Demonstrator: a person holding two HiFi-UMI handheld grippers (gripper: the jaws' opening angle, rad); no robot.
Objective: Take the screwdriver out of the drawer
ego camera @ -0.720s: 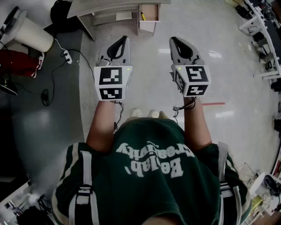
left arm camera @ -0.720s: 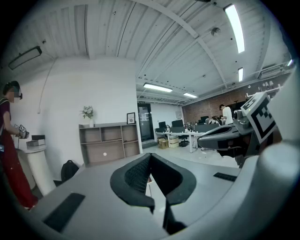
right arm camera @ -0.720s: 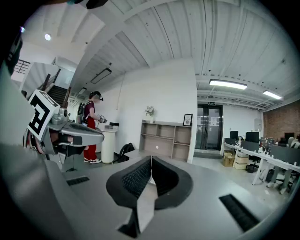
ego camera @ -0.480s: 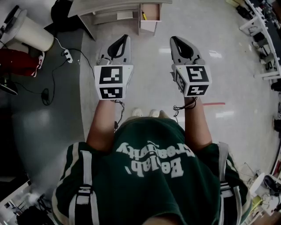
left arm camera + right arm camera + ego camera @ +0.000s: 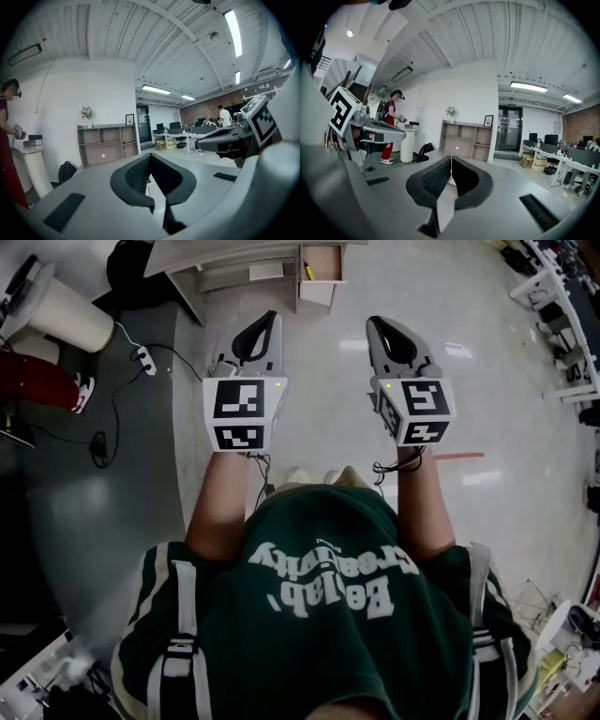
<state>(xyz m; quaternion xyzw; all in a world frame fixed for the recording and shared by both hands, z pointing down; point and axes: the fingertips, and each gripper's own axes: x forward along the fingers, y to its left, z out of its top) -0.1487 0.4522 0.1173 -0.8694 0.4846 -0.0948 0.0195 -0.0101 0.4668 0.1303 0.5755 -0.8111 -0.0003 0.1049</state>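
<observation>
Clenched and empty above the floor (image 5: 323, 381): left hand-held gripper (image 5: 267, 320), right hand-held gripper (image 5: 377, 324). The yellow screwdriver (image 5: 306, 273) lies in the open drawer (image 5: 317, 296), clear only in the head view, which also shows upside-down white print on the green shirt (image 5: 319, 634).

On my green shirt (image 5: 328, 577), white lettering seen upside down from above reads roughly "Creativity" and "Be lab"; I can read nothing else anywhere.

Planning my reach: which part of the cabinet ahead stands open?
The drawer at the cabinet's right end in the head view. It alone juts out over the floor, with a thin yellow item lying inside.
</observation>
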